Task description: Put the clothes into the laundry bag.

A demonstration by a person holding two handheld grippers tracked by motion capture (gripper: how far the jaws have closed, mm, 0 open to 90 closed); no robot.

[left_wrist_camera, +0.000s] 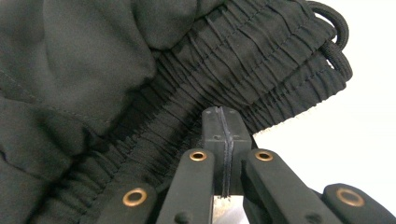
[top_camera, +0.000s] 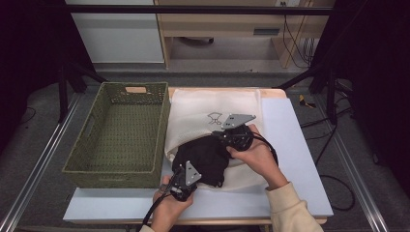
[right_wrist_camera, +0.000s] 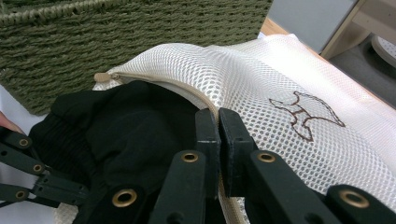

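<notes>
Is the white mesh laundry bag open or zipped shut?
Open. The white mesh laundry bag gapes along its zipper edge, and the black elastic-waist garment lies half inside, half out of the mouth.

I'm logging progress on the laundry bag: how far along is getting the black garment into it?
Done: the mesh bag lies unzipped on the table beside the green basket, and part of the black garment is inside its mouth. In hand: the right gripper pinches the bag's zipper edge, and the left gripper is shut at the garment's elastic waistband. Left: the rest of the garment still sticks out, and the bag is unzipped.
</notes>
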